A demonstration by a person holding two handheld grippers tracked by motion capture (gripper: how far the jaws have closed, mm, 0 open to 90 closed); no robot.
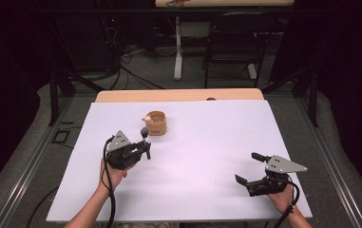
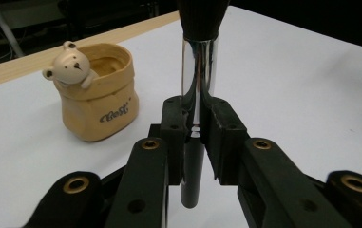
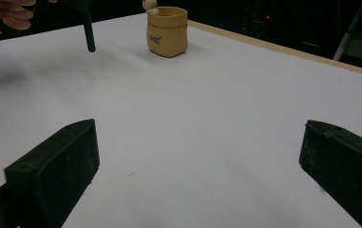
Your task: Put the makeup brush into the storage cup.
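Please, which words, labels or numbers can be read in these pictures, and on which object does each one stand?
Script word on the front of the pot: too blurred to read for sure; it looks like "Coo" and one more sign.
The same word on the pot in the right gripper view: too small to read.
No other text can be read.

A white surface [image 1: 207,190] with a pale wooden edge [image 1: 178,95] at twelve o'clock sits on grey carpet [image 1: 159,71]. Beyond it stand a black folding chair [image 1: 233,45] at one o'clock, a white table leg [image 1: 177,47] and tangled cables [image 1: 121,66] at eleven, amid darkness.
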